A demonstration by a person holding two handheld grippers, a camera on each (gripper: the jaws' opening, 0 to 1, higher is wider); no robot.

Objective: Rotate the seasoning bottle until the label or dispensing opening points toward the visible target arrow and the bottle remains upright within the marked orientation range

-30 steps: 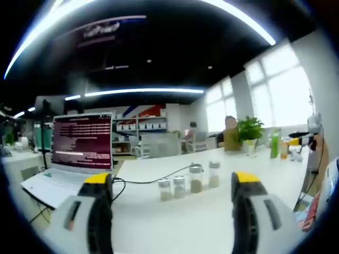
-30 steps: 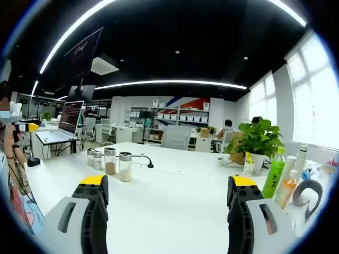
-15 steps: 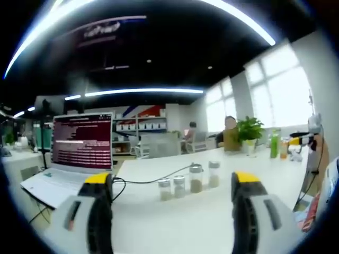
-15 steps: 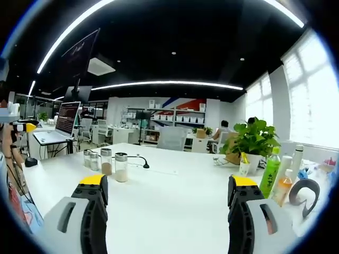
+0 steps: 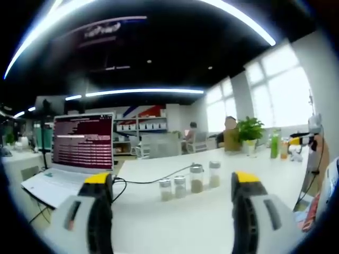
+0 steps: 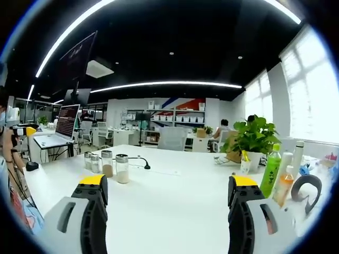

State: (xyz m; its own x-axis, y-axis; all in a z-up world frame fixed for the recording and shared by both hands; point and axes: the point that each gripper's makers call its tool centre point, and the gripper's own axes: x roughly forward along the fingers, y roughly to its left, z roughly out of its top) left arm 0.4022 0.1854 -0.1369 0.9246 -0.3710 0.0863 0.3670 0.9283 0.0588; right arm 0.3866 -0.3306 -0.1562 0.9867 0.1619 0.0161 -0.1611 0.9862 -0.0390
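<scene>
Four seasoning bottles (image 5: pixel 189 183) stand in a row on the white table (image 6: pixel 175 196), well ahead of both grippers. The left gripper (image 5: pixel 169 203) and right gripper (image 6: pixel 164 203) are wide open and hold nothing. Since a second ago the right view has shifted slightly; the bottles remain untouched, so rotation is not begun.

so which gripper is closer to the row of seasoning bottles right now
Left, as far as I can tell. The seasoning bottles stand between the open left gripper jaws, a little ahead. From the open right gripper they sit farther off, to its left.
</scene>
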